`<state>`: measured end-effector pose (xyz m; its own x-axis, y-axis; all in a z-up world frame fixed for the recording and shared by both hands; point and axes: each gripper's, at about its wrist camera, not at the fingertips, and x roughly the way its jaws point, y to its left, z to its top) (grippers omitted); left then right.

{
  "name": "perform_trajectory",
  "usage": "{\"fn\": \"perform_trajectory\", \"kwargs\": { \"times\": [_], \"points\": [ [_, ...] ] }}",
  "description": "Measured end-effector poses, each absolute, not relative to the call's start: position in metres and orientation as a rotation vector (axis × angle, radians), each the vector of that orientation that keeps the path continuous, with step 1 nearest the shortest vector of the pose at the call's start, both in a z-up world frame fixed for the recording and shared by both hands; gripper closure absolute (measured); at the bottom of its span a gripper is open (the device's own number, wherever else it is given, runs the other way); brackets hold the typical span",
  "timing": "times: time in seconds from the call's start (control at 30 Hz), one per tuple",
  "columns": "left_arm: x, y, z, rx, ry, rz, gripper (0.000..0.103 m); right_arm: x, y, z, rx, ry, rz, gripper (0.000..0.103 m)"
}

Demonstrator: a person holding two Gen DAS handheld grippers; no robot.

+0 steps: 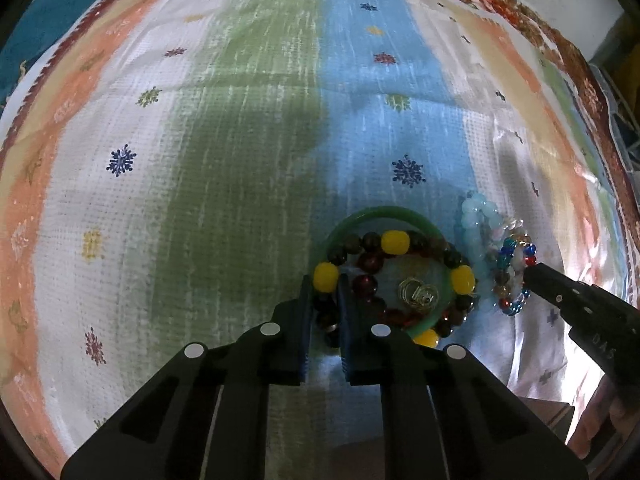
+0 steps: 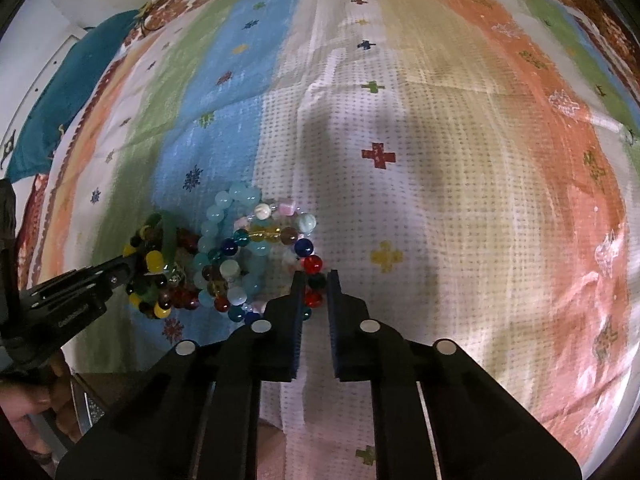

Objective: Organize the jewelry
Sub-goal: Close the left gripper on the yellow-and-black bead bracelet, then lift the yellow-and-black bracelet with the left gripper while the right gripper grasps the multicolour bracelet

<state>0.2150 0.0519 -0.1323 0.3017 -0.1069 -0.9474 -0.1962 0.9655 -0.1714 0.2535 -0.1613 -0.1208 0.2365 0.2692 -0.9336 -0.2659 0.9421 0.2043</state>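
Note:
A pile of jewelry lies on a striped cloth. My left gripper (image 1: 323, 280) is shut on a bracelet of dark and yellow beads (image 1: 394, 242), which lies over a green bangle (image 1: 384, 213) and dark red beads around gold rings (image 1: 416, 294). My right gripper (image 2: 315, 276) is shut on a multicoloured glass bead bracelet (image 2: 304, 246); it shows in the left wrist view (image 1: 514, 276) too. Pale blue beads (image 2: 224, 204) lie tangled beside it. The right gripper's finger (image 1: 560, 292) shows from the left.
The striped cloth (image 1: 248, 128) covers the whole surface, with a brown patterned border (image 1: 532, 20) at the far edge. A teal cloth (image 2: 68, 92) lies beyond the far left corner. A hand (image 2: 28, 404) holds the left gripper.

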Motion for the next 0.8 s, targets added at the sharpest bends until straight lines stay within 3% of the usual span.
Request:
{"fn": "perform_trajectory", "kwargs": {
  "times": [0.8],
  "points": [
    [0.210, 0.035, -0.070, -0.178, 1.116, 0.000, 0.093, 0.245, -0.157, -0.087, -0.071, 1.190, 0.394, 0.093]
  ]
}}
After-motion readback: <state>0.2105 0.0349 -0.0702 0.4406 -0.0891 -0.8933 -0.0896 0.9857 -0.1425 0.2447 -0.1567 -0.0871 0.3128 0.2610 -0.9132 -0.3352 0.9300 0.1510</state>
